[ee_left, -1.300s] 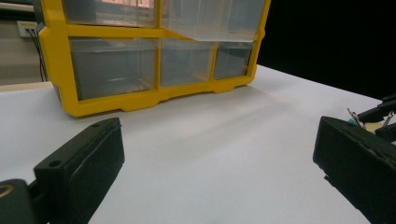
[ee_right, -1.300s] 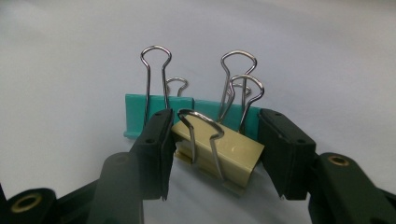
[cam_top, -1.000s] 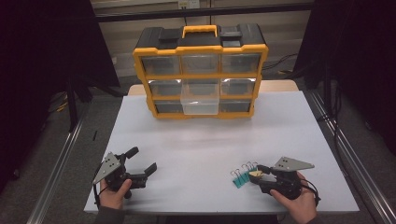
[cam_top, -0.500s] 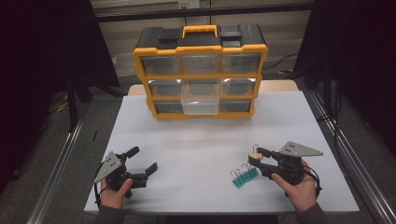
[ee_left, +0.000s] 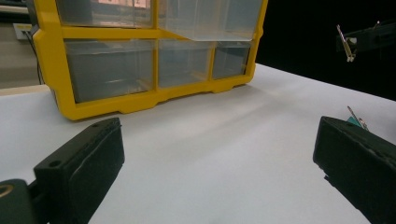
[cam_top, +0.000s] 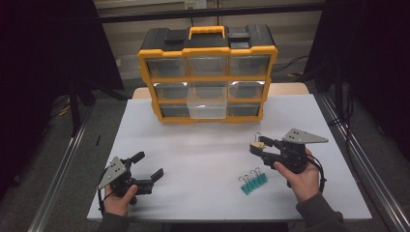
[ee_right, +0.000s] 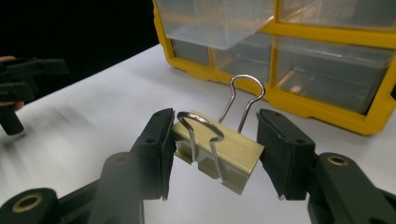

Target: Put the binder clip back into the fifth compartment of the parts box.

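Observation:
A gold binder clip [ee_right: 233, 156] with silver wire handles is pinched between the black jaws of my right gripper [ee_right: 215, 154], which is shut on it. In the high view that right gripper [cam_top: 259, 145] hovers over the right half of the white table [cam_top: 203, 159], the gold clip [cam_top: 261, 143] at its tip. Several teal binder clips [cam_top: 254, 182] lie just nearer the person. My left gripper [cam_top: 147, 169] rests at the front left, open and holding nothing; its jaws stand wide apart in the left gripper view [ee_left: 219, 177].
A yellow and black drawer organizer [cam_top: 208, 72] stands at the table's far edge, with one clear drawer [cam_top: 207, 108] in the middle column pulled out. The same drawer [ee_right: 215, 21] juts out ahead of the held clip. Metal rails run along both table sides.
My right gripper has risen from beside the teal clips and moved away from the person toward the organizer, carrying the gold clip. The left gripper has stayed put.

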### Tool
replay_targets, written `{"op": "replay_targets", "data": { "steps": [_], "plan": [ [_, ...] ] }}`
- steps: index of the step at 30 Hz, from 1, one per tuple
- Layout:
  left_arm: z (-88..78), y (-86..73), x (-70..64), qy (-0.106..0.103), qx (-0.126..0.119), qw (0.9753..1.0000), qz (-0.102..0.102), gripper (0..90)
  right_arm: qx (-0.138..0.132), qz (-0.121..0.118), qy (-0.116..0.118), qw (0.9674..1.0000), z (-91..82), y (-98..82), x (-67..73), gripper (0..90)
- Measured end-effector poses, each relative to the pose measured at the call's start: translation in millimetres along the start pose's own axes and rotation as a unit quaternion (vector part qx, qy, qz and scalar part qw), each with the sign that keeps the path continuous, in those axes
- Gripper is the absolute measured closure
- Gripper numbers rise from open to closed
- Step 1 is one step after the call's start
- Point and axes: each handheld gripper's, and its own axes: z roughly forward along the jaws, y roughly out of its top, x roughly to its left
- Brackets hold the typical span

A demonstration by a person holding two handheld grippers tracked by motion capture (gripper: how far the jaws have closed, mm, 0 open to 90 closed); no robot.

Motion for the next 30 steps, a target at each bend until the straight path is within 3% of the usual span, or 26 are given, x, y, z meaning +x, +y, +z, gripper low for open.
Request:
{"op": "replay_targets", "data": {
  "steps": [12,30],
  "plan": [
    [0.1,-0.1,0.1,0.000,0.001,1.0000,0.001,2.0,-0.030,-0.011,-0.001,0.9995,14.5,35.1,-1.7,47.8],
    [-0.2,0.2,0.2,-0.001,0.003,1.0000,0.005,2.0,-0.041,-0.028,-0.004,0.9988,43.3,74.8,3.2,47.8]
  ]
}}
